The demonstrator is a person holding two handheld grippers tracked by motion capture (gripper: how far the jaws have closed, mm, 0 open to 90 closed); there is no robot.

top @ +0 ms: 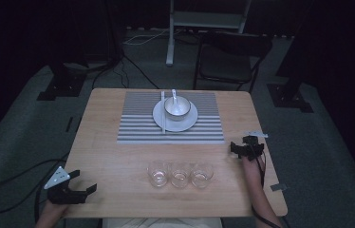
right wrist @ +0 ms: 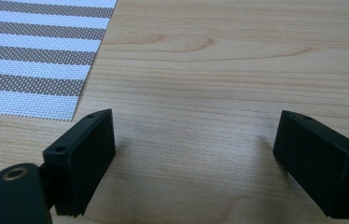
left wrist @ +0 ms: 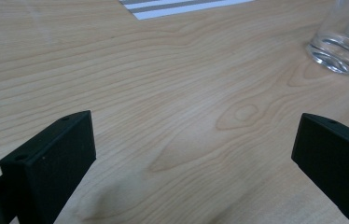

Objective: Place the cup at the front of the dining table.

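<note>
High view. Table (top: 118, 190), wooden. Far half: striped mat (top: 137, 123) carrying a plate (top: 187, 124), a bowl (top: 176, 107) on it with a spoon (top: 174, 96) resting in the bowl, chopsticks (top: 163, 111) laid along the plate's left edge. Near half: three glasses in a row, left glass (top: 157, 173), middle glass (top: 180, 175), right glass (top: 201, 175), standing upright and close together. Left gripper (top: 84, 183) at the near left corner, fingers released and empty. Right gripper (top: 240, 144) at the right edge, fingers spread, empty. The glasses lie between the two; the right gripper looks somewhat nearer the row.

Left gripper view. Fingers (left wrist: 51, 163) wide apart over bare table; one glass (left wrist: 345, 39) ahead and to the right, well apart.

Right gripper view. Fingers (right wrist: 86, 154) wide apart, nothing between; mat corner (right wrist: 32, 70) ahead-left.
</note>
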